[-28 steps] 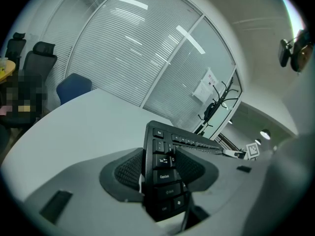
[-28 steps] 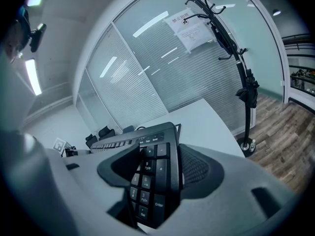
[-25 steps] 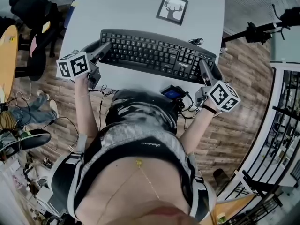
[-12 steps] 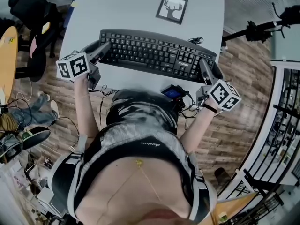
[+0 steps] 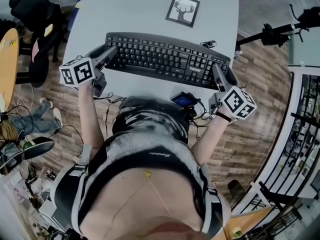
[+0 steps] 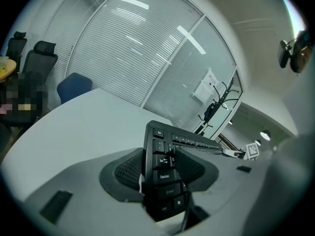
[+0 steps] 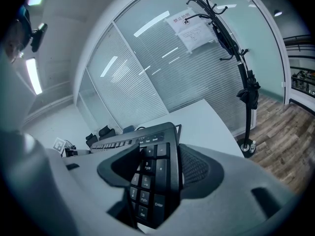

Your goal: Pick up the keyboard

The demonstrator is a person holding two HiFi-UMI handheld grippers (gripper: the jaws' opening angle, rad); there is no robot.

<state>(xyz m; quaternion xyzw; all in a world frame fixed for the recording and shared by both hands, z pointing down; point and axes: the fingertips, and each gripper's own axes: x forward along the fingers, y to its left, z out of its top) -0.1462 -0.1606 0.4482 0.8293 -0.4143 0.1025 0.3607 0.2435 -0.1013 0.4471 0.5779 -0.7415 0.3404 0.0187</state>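
KEYBOARD IN BOTH GRIPS: A black full-size keyboard with white-lettered keys and a number pad lies crosswise near the front edge of a pale grey counter, just below a stag picture. The left hand-held gripper has the keyboard's left end between its jaws, which stand wide, with the ribbed pads pressed against its upper and lower faces. The right hand-held gripper clamps the number-pad end the same way, jaws wide around it. Whether the keyboard is clear of the surface cannot be told.
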